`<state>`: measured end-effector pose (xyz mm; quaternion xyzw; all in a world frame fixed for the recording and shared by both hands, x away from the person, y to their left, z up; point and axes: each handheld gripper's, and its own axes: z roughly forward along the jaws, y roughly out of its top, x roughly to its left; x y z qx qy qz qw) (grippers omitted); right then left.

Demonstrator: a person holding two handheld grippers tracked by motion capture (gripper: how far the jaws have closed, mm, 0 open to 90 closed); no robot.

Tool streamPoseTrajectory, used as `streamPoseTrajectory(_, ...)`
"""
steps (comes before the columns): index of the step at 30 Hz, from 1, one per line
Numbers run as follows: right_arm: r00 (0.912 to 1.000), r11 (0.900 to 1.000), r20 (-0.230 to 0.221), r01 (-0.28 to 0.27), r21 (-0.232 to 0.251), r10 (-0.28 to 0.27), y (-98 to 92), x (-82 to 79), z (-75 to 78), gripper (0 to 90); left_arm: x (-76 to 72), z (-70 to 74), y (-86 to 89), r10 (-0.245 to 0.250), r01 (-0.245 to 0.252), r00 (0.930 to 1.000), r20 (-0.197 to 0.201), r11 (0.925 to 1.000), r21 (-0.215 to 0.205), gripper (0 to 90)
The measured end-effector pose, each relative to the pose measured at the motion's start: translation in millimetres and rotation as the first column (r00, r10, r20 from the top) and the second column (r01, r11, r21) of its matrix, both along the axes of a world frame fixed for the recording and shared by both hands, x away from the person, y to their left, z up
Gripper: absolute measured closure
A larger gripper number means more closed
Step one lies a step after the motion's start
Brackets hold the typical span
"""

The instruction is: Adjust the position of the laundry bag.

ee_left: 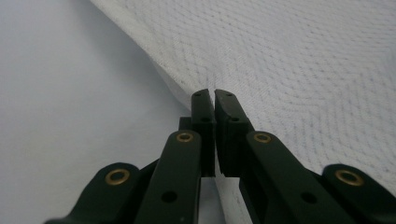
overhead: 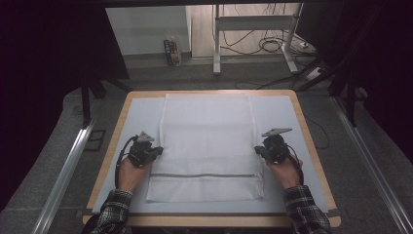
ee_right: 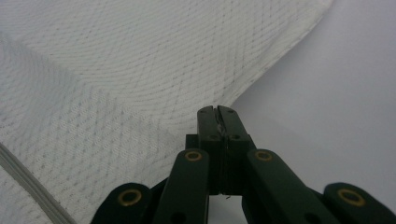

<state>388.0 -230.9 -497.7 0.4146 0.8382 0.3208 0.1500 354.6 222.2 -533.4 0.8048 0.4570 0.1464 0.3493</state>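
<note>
So the table (overhead: 311, 146) is a wooden top with a pale sheet (overhead: 141, 109) covering most of it. Spread out flat in the middle of that is a big white mesh bag (overhead: 209, 141), with its zipper (overhead: 202, 175) running across near the person's edge. The left gripper (overhead: 157, 151) is at the bag's left edge and the right gripper (overhead: 258, 150) is at the right edge, about level with each other. Both are clenched on the bag's edges: in the left gripper view the mesh (ee_left: 299, 65) runs right into the pinched jaws, and the right gripper view has the same thing, fabric (ee_right: 116, 79) lifting a bit where it's nipped.
</note>
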Motion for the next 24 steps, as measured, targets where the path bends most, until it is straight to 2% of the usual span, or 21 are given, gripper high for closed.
streamPoseTrajectory(3, 1.0000, 1.000, 0.001, 0.002, 0.005, -0.002, -3.7, -4.9, 2.0, 88.2, -4.4, 1.9, -1.1, -0.017, 0.017, 0.9999, 0.000, 0.9998, -0.011, 87.6)
streamPoseTrajectory(4, 1.0000, 1.000, -0.002, 0.004, 0.016, -0.004, -7.1, -10.4, 4.6, 88.3, -9.3, 3.5, -1.8, -0.045, 0.045, 0.9990, 0.001, 0.9989, -0.014, 87.7)
streamPoseTrajectory(6, 1.0000, 1.000, -0.001, 0.004, 0.024, -0.004, -10.3, -15.1, 6.9, 88.3, -13.9, 4.4, -2.5, -0.059, 0.059, 0.9983, -0.001, 0.9982, -0.009, 87.7)
streamPoseTrajectory(13, 1.0000, 0.999, -0.006, 0.006, 0.042, -0.006, -17.8, -25.4, 11.8, 88.2, -27.4, 6.7, -1.4, -0.086, 0.086, 0.9963, -0.008, 0.9963, 0.005, 87.7)
streamPoseTrajectory(24, 0.9997, 1.000, 0.001, -0.024, -0.008, 0.024, -21.0, -51.5, 15.2, 88.1, -36.4, 7.9, -6.4, -0.103, 0.103, 0.9947, -0.005, 0.9944, 0.022, 87.6)
